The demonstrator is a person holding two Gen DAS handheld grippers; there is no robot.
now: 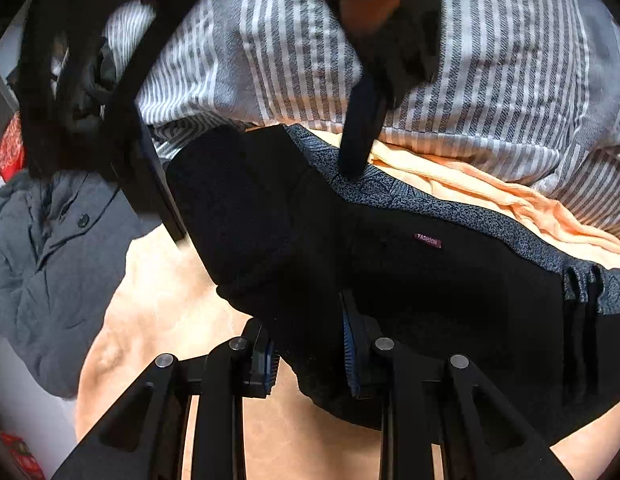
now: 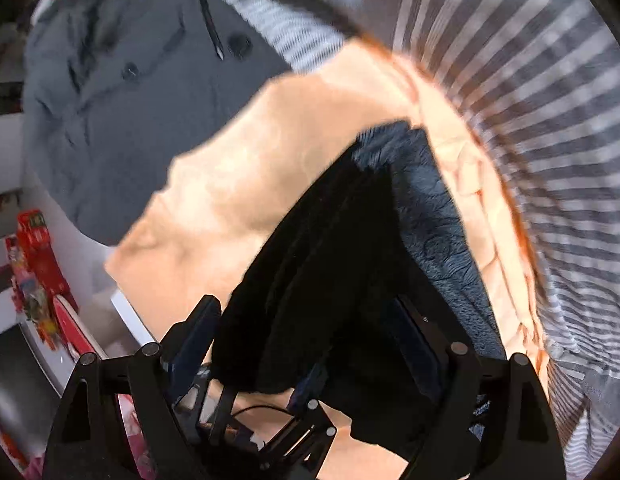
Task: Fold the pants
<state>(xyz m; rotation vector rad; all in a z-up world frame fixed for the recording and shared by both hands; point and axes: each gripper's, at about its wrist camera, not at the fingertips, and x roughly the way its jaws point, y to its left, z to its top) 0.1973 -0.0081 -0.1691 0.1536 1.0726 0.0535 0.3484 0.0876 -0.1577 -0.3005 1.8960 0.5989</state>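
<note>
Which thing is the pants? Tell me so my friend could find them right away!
Find the big peach blanket spread across the bed. In its middle, below the grey-and-white striped cloth, lies a black bundle: the pants. Unlike the plain grey coat beside them, they have a speckled blue-grey waistband and a tiny red tag reading FASHION.

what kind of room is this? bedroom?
Probably a bedroom or other home room: the black pants lie on a peach blanket, beside striped bedding and a grey jacket.
</note>
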